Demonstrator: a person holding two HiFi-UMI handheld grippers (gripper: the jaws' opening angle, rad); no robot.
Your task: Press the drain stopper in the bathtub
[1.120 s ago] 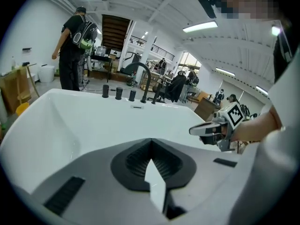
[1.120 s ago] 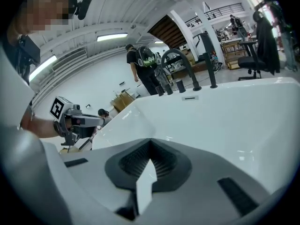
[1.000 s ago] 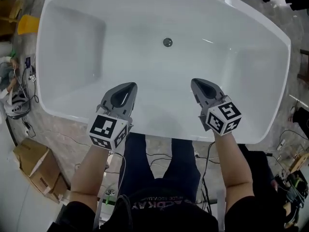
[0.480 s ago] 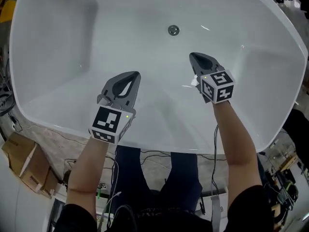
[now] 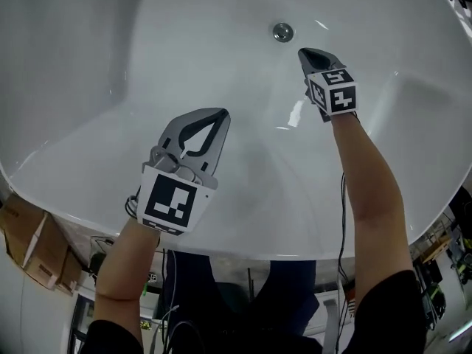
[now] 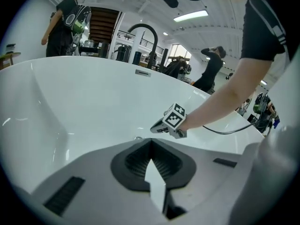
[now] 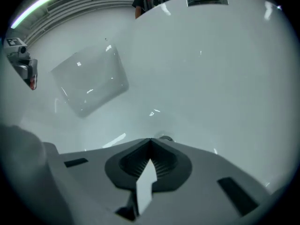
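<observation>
Contact with the round chrome drain stopper (image 5: 282, 32) is not yet made, so I judge the step in hand to be the last of the approach. The stopper sits on the floor of the glossy white bathtub (image 5: 133, 72), toward its far wall. My right tongs (image 5: 307, 53) hang low inside the tub, their tip near the stopper, off to its right and a little nearer me in the head view. In the right gripper view these tongs are clenched on nothing, and the stopper (image 7: 164, 138) peeps just over their tip, slightly right of centre. My left tongs (image 5: 219, 116) are likewise clenched and empty, well apart from the stopper over the near slope of the tub. In the left gripper view the right tongs (image 6: 154, 129) point down toward the tub floor. To do this well I would leave the right jaws clenched so the tip is one blunt point, bring it over the middle of the stopper, then push straight down, firmly and briefly. An off-centre or slanted push would likely skid off onto the slick white surface. The left tongs need only hold clear.
</observation>
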